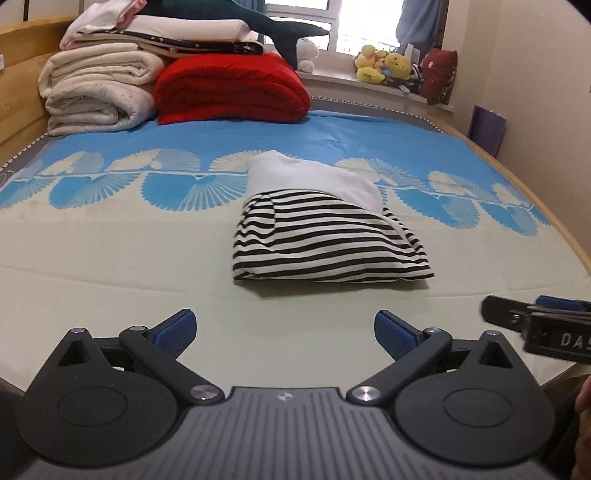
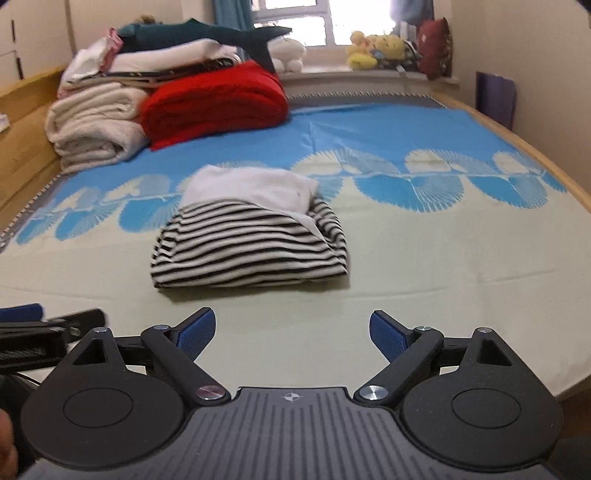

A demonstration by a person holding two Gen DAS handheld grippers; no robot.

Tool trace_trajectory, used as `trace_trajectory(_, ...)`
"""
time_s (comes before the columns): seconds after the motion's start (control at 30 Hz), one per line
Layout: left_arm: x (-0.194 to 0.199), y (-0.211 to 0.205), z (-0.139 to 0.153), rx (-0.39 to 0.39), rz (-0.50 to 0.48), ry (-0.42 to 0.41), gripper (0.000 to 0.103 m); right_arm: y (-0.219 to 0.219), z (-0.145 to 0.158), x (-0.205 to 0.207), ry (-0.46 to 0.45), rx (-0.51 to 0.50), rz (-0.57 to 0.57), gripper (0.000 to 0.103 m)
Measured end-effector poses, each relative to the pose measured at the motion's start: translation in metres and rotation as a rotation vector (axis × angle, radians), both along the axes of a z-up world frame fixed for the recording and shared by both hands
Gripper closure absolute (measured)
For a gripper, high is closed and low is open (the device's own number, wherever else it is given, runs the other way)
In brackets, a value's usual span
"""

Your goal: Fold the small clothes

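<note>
Nearest to me, my left gripper (image 1: pixel 284 334) hangs over the pale front part of the bed (image 1: pixel 110 295). Its two blue pads (image 1: pixel 175 332) stand wide apart with only sheet between them; it grips nothing. At the right edge of that view I see part of my right gripper (image 1: pixel 535 321), blurred, level with the left one and near it.

In the right wrist view, the right gripper (image 2: pixel 291 334) is likewise spread wide and empty, its blue pads (image 2: pixel 197 332) well apart above the bare sheet. The left gripper's tip (image 2: pixel 55 325) shows at the left edge.

Just ahead of both grippers, apart from them, the clothes (image 1: pixel 325 243) lie in a folded bundle near the middle of the bed. The near and lower layer is black-and-white striped; a plain white layer (image 1: pixel 314 181) lies on its far half, tucked partly into the stripes on the right. The bundle rests where the pale sheet meets a band of blue fan shapes (image 1: pixel 92 184).

Farther back on the left, a folded red blanket (image 1: pixel 229 88) sits beside a stack of cream blankets (image 1: pixel 96 88), with more folded linen and a dark plush shark (image 1: pixel 236 18) on top. A wooden headboard (image 1: pixel 22 40) runs along the left.

Farthest off, a window sill holds yellow plush toys (image 1: pixel 384 66) and a dark red cushion (image 1: pixel 439 74). A purple bag (image 1: pixel 487 129) stands against the right wall.
</note>
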State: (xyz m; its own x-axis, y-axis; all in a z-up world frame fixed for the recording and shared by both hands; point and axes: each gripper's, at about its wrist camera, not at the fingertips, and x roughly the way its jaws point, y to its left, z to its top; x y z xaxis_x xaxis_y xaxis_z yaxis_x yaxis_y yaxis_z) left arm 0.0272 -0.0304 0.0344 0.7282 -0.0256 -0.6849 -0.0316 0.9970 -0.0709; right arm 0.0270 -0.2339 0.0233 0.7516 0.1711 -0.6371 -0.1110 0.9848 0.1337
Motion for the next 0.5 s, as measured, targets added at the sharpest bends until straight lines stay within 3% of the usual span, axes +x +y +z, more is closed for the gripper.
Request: trace_trajectory(0.5, 0.004, -0.001, -0.001, 0.003, -0.022, -0.033, 0.001, 0.027, -0.004, 0.007, -0.034, -0.062, 0.045, 0.012)
